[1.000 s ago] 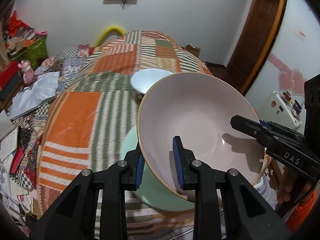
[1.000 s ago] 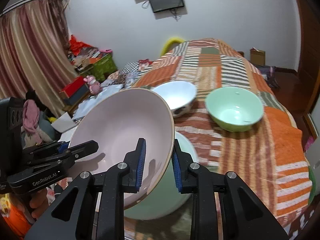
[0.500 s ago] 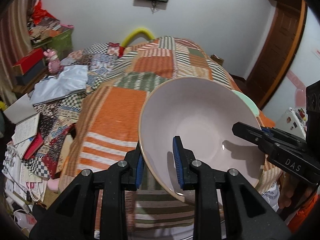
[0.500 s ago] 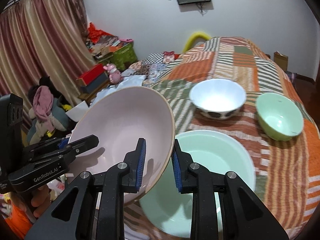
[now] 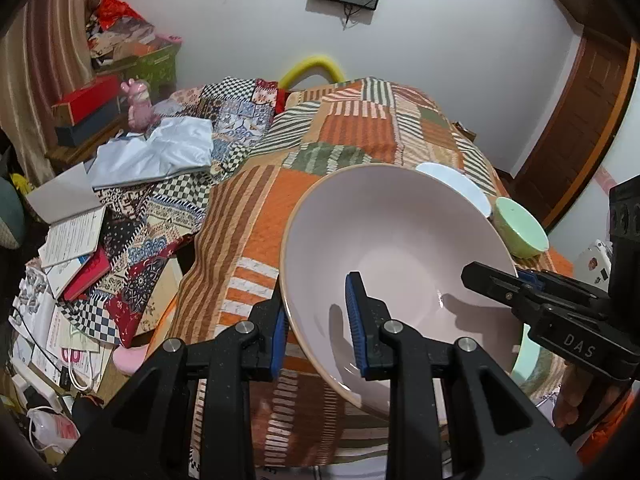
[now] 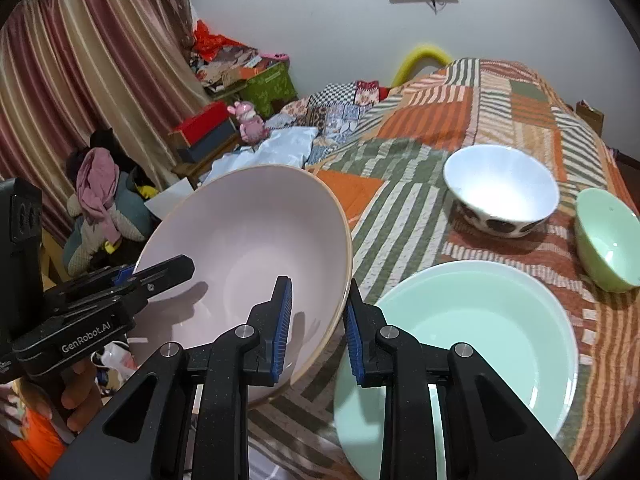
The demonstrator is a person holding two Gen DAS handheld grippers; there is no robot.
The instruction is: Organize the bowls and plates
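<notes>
I have carried the pink bowl [image 6: 256, 248] sideways off the green plate [image 6: 472, 320]; both hand-held grippers, left [image 5: 318, 316] and right [image 6: 318, 320], stay clenched on its rim, so placing comes next.

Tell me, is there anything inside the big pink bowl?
No food or dishes: the pink bowl looks bare inside, apart from one jaw of each gripper hooked over its rim. Those jaws and their shadows cover small bits of the inner wall.
</notes>
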